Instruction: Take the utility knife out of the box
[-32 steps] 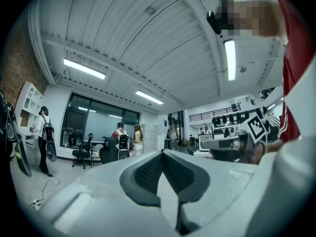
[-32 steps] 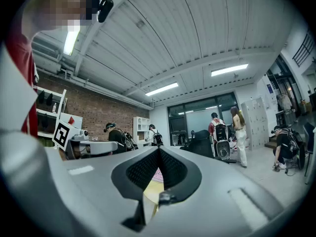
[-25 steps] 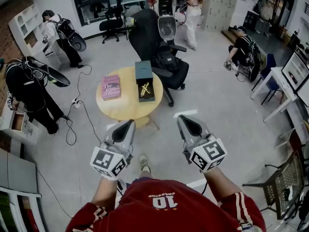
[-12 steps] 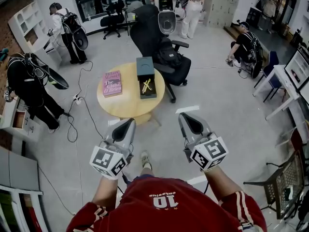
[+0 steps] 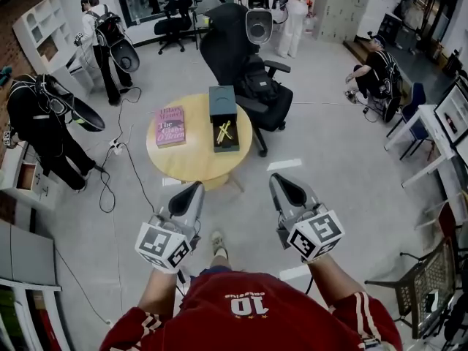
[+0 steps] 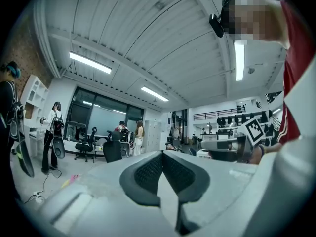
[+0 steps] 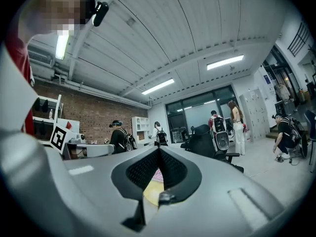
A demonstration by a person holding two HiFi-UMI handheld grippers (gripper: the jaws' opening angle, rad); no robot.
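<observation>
A dark open box (image 5: 223,120) lies on the round wooden table (image 5: 189,159) ahead of me, its lid standing up at the far end. Inside it rests a yellow utility knife (image 5: 224,131). My left gripper (image 5: 194,187) and right gripper (image 5: 276,179) are held side by side short of the table, over the floor, both shut and empty. In the left gripper view the gripper (image 6: 162,154) has its jaws closed tip to tip. In the right gripper view the gripper (image 7: 158,150) is also closed, and the table (image 7: 155,191) shows yellow through the gap below its tips.
A pink book (image 5: 170,127) lies on the table's left side. A black office chair (image 5: 245,72) stands just behind the table. Several people stand or crouch around the room. Cables (image 5: 110,174) trail on the floor to the left. Desks (image 5: 431,134) line the right.
The table and box sit slightly higher and more to the right in the head view. Both grippers stay shut and keep their side-by-side pose. People at the back have shifted.
</observation>
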